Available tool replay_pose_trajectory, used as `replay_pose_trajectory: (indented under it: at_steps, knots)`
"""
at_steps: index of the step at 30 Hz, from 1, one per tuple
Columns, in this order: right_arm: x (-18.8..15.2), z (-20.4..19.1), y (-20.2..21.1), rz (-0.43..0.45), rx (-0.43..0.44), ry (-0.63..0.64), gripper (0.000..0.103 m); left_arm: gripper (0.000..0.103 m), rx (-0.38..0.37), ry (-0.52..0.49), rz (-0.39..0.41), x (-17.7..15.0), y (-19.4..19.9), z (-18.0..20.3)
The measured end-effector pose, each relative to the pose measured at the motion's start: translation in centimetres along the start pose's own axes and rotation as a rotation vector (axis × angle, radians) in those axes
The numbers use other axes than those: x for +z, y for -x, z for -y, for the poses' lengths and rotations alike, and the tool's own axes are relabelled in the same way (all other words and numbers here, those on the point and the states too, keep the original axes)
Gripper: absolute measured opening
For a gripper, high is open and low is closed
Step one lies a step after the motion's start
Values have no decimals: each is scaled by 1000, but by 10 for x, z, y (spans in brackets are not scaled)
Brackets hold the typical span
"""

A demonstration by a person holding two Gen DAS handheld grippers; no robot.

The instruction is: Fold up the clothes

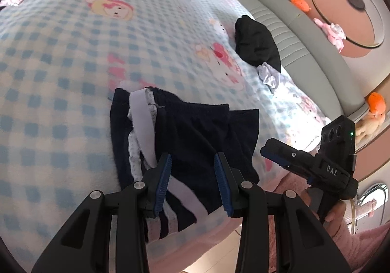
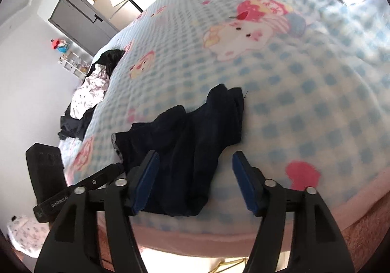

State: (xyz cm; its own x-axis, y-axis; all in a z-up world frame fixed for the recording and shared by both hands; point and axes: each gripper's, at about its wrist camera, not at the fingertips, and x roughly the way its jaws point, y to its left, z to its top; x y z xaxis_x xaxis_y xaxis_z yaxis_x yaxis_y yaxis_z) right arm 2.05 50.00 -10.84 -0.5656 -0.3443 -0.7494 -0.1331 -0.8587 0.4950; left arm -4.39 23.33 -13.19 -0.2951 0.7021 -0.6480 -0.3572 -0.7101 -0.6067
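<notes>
Garment: dark navy shorts with white side stripes, lying bunched near the bed's front edge, ready for folding.
Bed: blue-checked cartoon blanket gives flat folding room.
Left gripper: jaws apart above the shorts.
Right gripper: jaws wide apart, gripping nothing.

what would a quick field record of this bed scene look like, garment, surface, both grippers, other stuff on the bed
garment: navy shorts with white stripes, loosely folded, near the bed's front edge
surface: blue checked cartoon blanket
left gripper: jaws partly apart over the shorts, pads not pressing the cloth
right gripper: jaws wide open, shorts' near edge between them, not gripped
other items: black garment and white scrunchie by the headboard
fold state: unfinished, edges uneven
</notes>
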Motion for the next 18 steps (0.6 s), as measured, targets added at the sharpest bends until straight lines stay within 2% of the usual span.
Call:
replay_pose_trajectory:
  at_steps: [2,4,5,6,7,8,11,15,17,18]
  knots:
    - [-1,-2,-10,-43,14,35,77,39,-11,-2,6,0,3,0]
    - [-4,-5,-30,-94,33,60,55,39,-19,-2,20,2,6,1]
    - [-4,-10,-36,-102,28,82,29,39,-25,5,25,2,8,0]
    - [-4,-16,-40,-102,15,110,20,39,-33,16,29,3,9,-2]
    - [-3,-27,-38,-76,22,148,17,39,-46,34,34,4,11,-5]
    - [-3,-39,-34,-53,44,184,13,39,-59,52,40,4,13,-9]
    - [-5,-79,-30,-42,117,309,13,40,-99,79,58,6,19,-15]
    - [-14,-115,-46,-66,135,428,13,51,-177,122,78,8,24,-21]
    - [-17,-127,-56,-77,131,473,13,51,-169,117,67,8,24,-22]
    - [-19,-132,-60,-83,133,494,15,51,-139,101,53,7,22,-21]
